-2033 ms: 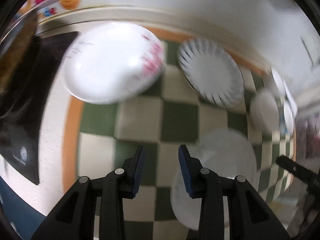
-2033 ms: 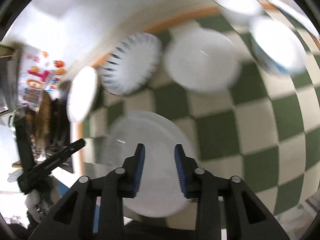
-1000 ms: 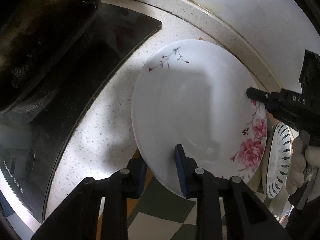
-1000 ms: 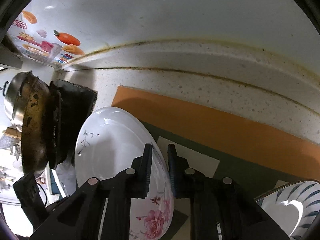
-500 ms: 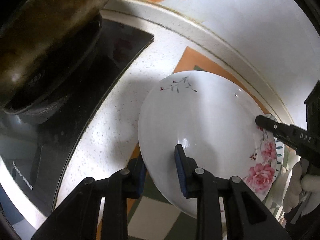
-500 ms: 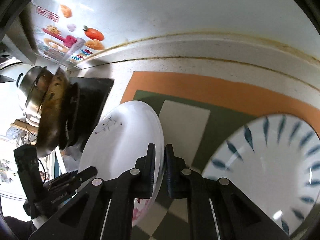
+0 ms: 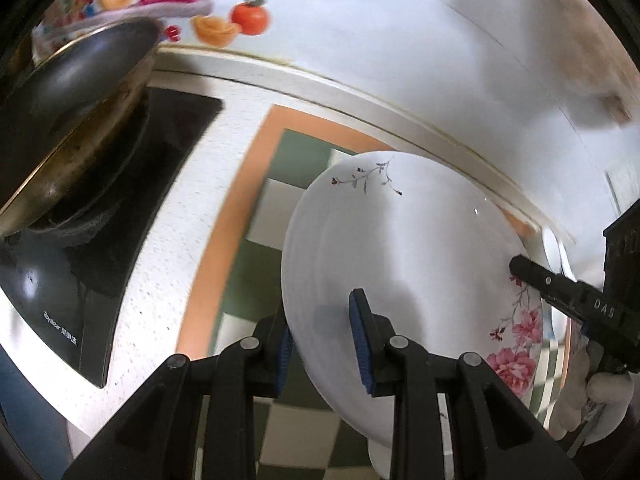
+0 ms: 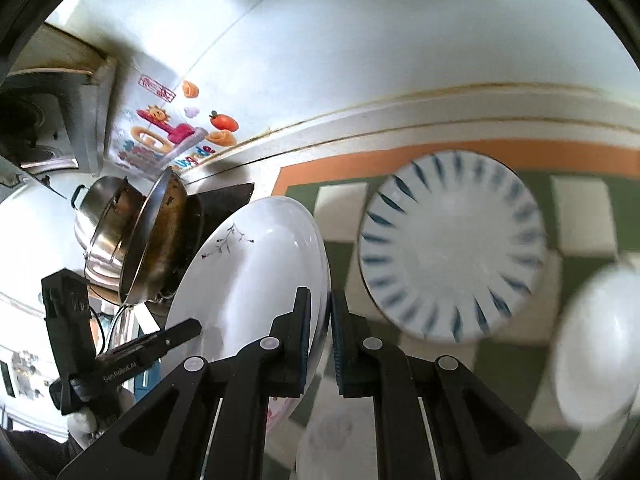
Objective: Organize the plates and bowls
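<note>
Black hand-held gripper point(image 7: 322, 338), blue pads point(image 7: 359, 338), silver screws.

We see a worn wok point(image 7: 76, 92) on the black stove point(image 7: 100, 248), a steel pot point(image 8: 106, 232) behind it, colourful wall stickers point(image 7: 168, 4) above, and a green-checked mat point(image 7: 256, 216) beside the stove.

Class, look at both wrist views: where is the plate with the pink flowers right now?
The floral plate is held tilted above the checkered mat, clamped at opposite rims by the left tool and right tool, between the stove and the blue-striped plate.
</note>
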Motion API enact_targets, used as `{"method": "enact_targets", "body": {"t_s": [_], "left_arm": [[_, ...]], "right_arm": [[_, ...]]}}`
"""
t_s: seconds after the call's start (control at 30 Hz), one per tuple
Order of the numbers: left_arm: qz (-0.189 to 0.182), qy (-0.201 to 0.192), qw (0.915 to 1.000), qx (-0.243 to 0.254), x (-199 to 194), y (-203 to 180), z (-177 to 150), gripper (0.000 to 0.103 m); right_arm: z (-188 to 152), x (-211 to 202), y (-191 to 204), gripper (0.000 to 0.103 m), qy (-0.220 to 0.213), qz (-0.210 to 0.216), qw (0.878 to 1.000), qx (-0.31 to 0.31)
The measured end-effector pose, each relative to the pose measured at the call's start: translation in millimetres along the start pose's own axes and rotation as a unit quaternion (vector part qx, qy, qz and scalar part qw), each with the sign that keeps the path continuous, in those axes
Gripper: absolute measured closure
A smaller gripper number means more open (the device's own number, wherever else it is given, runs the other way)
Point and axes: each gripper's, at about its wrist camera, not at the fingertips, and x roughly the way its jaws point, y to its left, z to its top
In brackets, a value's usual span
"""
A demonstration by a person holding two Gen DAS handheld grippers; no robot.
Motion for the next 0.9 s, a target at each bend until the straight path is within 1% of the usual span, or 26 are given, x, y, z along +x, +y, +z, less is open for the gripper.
{"method": "enact_targets", "body": {"t_s": [0.1, 0.2, 0.3, 0.43, 0.6, 0.77, 0.9], "left_arm": [[-0.007, 0.008, 0.9996, 0.027, -6.8, -18.3, -13.7, 0.079], [-0.015, 0.024, 0.9981, 0.055, -2.2, -36.1, -26.1, 0.079], [-0.020, 0.047, 0.9953, 0.082, 9.3, -53.6, -41.9, 0.079], [-0.020, 0.079, 0.9907, 0.109, 29.1, -69.3, -63.8, 0.079], [0.001, 0.125, 0.9830, 0.135, 56.2, -86.4, -93.7, 0.079], [0.020, 0.141, 0.9770, 0.158, 70.9, -96.4, -113.2, 0.079], [0.032, 0.147, 0.9745, 0.166, 77.0, -100.4, -119.6, 0.079]], "right_arm": [[-29.3, -23.4, -11.6, 0.091, -0.009, -0.007, 1.000, 0.020], [-64.7, -45.3, -29.4, 0.091, -0.015, -0.017, 0.999, 0.043], [-102.2, -61.1, -54.0, 0.091, -0.016, -0.024, 0.997, 0.073], [-141.3, -68.1, -80.8, 0.091, -0.009, -0.036, 0.994, 0.102], [-173.5, -64.0, -108.3, 0.091, 0.000, -0.044, 0.990, 0.131], [-191.7, -55.7, -124.8, 0.091, 0.011, -0.053, 0.988, 0.143], [-194.1, -52.8, -130.5, 0.091, 0.012, -0.052, 0.987, 0.149]]}}
